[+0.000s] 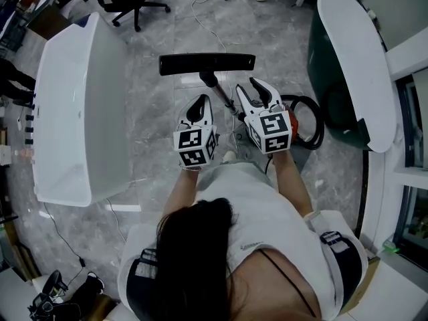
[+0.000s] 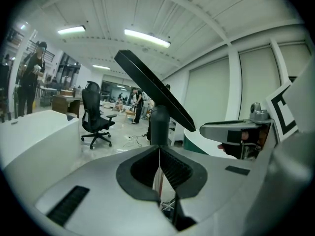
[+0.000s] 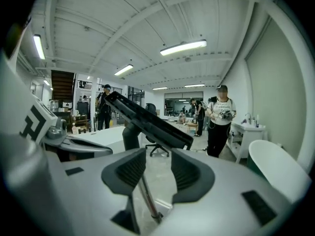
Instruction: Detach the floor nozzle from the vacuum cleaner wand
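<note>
Since floor nozzle (image 1: 207, 63) looks joined to wand (image 1: 224, 97) at its neck, detach seems left to do: L hand-held gripper (image 1: 200, 102), just behind nozzle, pressed together & empty; R hand-held gripper (image 1: 249, 87), also behind nozzle, spread, wand showing through gap, unpinched.

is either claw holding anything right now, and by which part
Nothing is held. The left claw is shut empty; the right claw is open, the vacuum wand showing in the gap between its jaws, ungripped.
</note>
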Demonstrator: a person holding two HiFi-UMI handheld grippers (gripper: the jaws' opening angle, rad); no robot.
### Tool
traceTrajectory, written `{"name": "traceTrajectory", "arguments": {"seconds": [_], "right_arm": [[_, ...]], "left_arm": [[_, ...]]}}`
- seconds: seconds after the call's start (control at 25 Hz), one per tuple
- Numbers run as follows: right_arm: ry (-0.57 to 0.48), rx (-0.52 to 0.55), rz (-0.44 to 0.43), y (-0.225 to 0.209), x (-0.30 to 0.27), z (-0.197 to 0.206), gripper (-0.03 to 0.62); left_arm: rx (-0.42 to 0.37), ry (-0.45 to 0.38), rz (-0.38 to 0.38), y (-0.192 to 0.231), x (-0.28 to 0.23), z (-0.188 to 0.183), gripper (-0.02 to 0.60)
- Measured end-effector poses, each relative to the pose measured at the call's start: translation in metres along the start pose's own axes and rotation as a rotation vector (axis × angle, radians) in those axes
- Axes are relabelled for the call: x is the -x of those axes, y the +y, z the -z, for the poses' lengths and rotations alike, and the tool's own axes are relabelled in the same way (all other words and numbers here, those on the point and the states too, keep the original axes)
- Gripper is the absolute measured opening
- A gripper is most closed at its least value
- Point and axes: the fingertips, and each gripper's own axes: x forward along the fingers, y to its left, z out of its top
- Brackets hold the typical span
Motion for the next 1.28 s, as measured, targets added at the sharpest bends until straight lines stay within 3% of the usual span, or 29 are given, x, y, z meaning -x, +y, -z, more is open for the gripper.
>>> {"name": "traceTrajectory", "arguments": {"seconds": [0.16, 0.56, 0.8, 1.28], "right_arm": [[-0.01, 0.061, -0.079, 0.004, -0.009, -0.013, 0.215], [-0.032, 0.18, -0.107, 0.002, -0.026, -0.029, 0.259], [-0.028, 0.263, -0.074, -0.007, -0.033, -0.037, 0.281], [0.079, 0.482, -0.143, -0.006, -0.052, -0.03, 0.301]], "left_arm": [[0.011, -0.001, -0.014, 0.002, -0.002, 0.0, 0.008], [0.029, -0.005, -0.062, 0.016, -0.004, -0.002, 0.008], [0.031, -0.01, -0.071, 0.015, -0.007, -0.003, 0.008], [0.022, -0.021, -0.104, 0.023, -0.014, -0.007, 0.009]]}}
